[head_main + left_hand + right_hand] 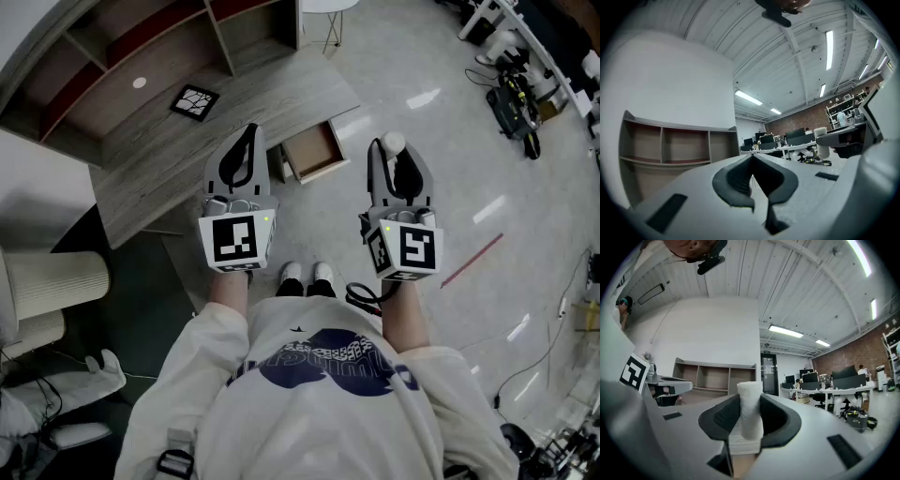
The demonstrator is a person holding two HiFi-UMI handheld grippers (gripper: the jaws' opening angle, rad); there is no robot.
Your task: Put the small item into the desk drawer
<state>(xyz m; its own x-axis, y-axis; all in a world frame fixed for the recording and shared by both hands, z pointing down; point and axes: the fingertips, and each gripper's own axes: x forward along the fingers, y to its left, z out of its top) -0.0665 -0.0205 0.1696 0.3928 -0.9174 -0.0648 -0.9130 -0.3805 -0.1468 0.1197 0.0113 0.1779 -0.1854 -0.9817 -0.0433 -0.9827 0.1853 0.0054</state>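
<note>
In the head view both grippers are held up in front of the person, above the floor. My right gripper point(394, 150) is shut on a small white roll point(392, 142). In the right gripper view the roll point(750, 404) stands upright between the dark pads of that gripper point(750, 414). My left gripper point(247, 139) is shut with nothing in it; in its own view the left gripper point(753, 174) has its pads meeting. The desk drawer point(314, 151) is pulled open under the wooden desk point(178, 159), between and beyond the two grippers. It looks empty.
On the desk lie a black-framed patterned square point(194, 102) and a small white disc point(139, 82). Open shelves point(112, 42) stand behind it. A white ribbed object point(56, 281) is at the left, a red strip point(472, 260) on the floor at the right, and equipment point(514, 94) at the upper right.
</note>
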